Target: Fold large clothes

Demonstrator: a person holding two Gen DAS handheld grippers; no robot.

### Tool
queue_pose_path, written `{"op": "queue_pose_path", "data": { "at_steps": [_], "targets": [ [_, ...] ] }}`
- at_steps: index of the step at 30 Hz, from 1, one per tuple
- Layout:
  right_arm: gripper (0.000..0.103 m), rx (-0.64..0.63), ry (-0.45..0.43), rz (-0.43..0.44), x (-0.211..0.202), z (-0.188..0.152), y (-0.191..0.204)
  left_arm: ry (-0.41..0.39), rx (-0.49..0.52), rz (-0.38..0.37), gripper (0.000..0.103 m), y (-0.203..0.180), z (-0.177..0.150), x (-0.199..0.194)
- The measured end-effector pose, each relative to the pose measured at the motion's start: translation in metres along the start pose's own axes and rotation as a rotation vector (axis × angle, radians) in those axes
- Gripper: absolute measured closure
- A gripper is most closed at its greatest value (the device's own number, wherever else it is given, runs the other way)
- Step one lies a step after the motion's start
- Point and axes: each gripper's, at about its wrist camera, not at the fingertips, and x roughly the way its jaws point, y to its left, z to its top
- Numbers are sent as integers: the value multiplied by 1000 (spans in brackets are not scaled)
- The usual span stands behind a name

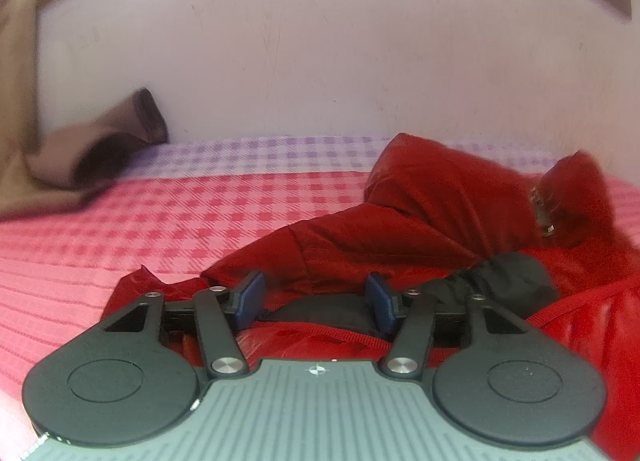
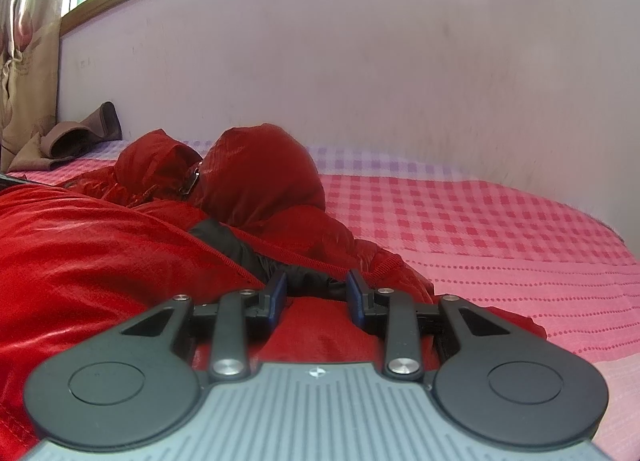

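The red jacket lies rumpled on the bed: puffy, light, slippery. Both the left gripper and right gripper hover released; the hem, probably nearest, suits pinching.

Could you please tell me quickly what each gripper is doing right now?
Left gripper: jaws open, holding nothing, low over the puffy red quilted jacket.
Right gripper: jaws open, holding nothing, over the same jacket.
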Motion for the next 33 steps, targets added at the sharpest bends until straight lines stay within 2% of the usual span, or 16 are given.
{"op": "queue_pose_path", "data": {
  "at_steps": [2,3,4,5,6,8,11,13,16,22,23,25,27,28,31,33],
  "targets": [
    [72,0,3,0,0,0,0,26,-33,-119,29,16,6,-6],
    [72,1,4,0,1,0,0,45,-48,-177,26,27,13,-12],
    [72,0,3,1,1,0,0,51,-66,-225,19,38,18,-20],
    [72,2,3,2,1,0,-1,42,-96,-264,7,52,25,-32],
    [72,5,4,4,1,0,-1,23,-124,-286,1,66,30,-45],
    [72,9,3,7,1,-1,-2,-39,-158,-313,0,98,40,-74],
    [72,7,0,4,1,-1,-2,-35,-155,-336,0,136,44,-93],
    [72,6,-1,4,1,-1,-3,23,-153,-350,0,155,37,-90],
    [72,2,-5,-1,-1,-1,-1,147,-169,-437,0,170,18,-69],
    [72,-5,-5,-8,-2,-2,0,269,-160,-542,0,169,-19,-35],
    [72,-7,-5,-10,-2,-2,1,283,-172,-566,1,169,-23,-30],
    [72,-8,-5,-11,-2,-2,1,253,-195,-622,5,172,-29,-28],
    [72,-8,-5,-10,-1,-2,1,231,-201,-630,20,170,-33,-27],
    [72,-9,-5,-12,-1,-2,1,236,-207,-634,34,168,-34,-26],
    [72,-17,-4,-20,-1,-2,3,225,-320,-633,50,166,-40,-34],
    [72,-26,-4,-29,-2,-2,5,195,-392,-606,54,166,-44,-43]
  ]
}}
